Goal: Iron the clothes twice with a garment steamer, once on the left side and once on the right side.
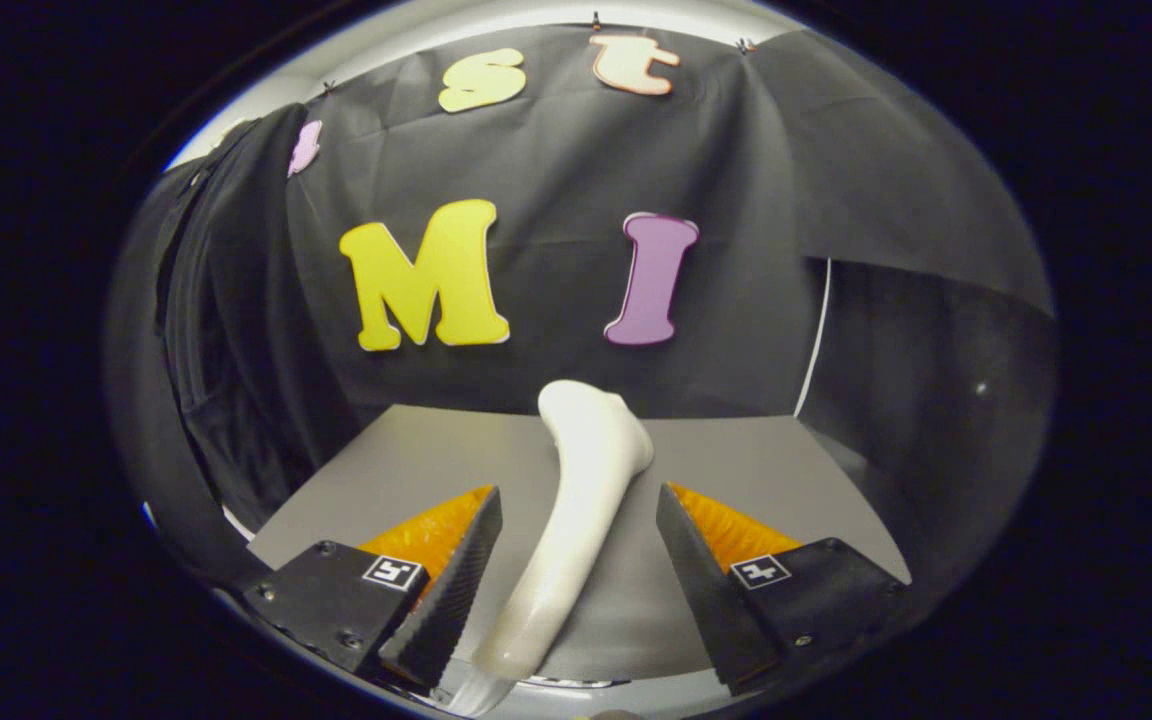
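Glossy white plastic makes up the garment steamer (576,520), a curved, club-shaped wand that lies between the two fingers of the claw (576,560). Its handle end sits nearest the camera, toward six o'clock, and its wider head points toward twelve o'clock, out over the flat grey worktop (756,470). The claw is spread: each finger stands clear of the wand, with a visible gap on both sides, so nothing is pinched.

By its look, the shell is hard and smooth and will not give under pressure, so it will probably slip if squeezed lightly or off-centre. The ridged inner faces of the fingers should help against that. The head looks like the heavier end, so a hold too far back may let it droop or twist. The narrow, nearly straight stretch of the handle, just below the bend, seems the best place to close, square across its sides.

Dark black clothes (226,330) hang at about nine o'clock, well apart from the steamer, soft and loose in folds.
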{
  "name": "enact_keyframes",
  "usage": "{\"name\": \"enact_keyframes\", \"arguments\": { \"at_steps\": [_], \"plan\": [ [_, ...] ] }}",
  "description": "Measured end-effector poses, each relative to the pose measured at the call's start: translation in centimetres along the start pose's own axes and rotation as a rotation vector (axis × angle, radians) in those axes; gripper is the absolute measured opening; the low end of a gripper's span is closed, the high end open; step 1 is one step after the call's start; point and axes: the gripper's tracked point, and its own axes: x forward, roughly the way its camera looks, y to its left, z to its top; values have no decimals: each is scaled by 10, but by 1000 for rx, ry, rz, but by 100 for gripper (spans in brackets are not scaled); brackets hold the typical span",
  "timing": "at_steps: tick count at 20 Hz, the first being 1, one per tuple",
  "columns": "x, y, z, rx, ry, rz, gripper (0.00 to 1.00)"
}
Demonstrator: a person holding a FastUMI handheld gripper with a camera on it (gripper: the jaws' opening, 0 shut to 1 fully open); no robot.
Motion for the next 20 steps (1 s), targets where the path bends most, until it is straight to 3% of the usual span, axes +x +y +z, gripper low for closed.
{"name": "enact_keyframes", "arguments": {
  "at_steps": [3,7,10,12,20],
  "plan": [
    [18,1,-19,3,83,35,89],
    [25,5,-22,-13,91,48,72],
    [26,6,-25,-5,98,36,69],
    [28,17,-40,53,157,81,67],
    [23,17,-28,74,64,31,46]
  ]
}}
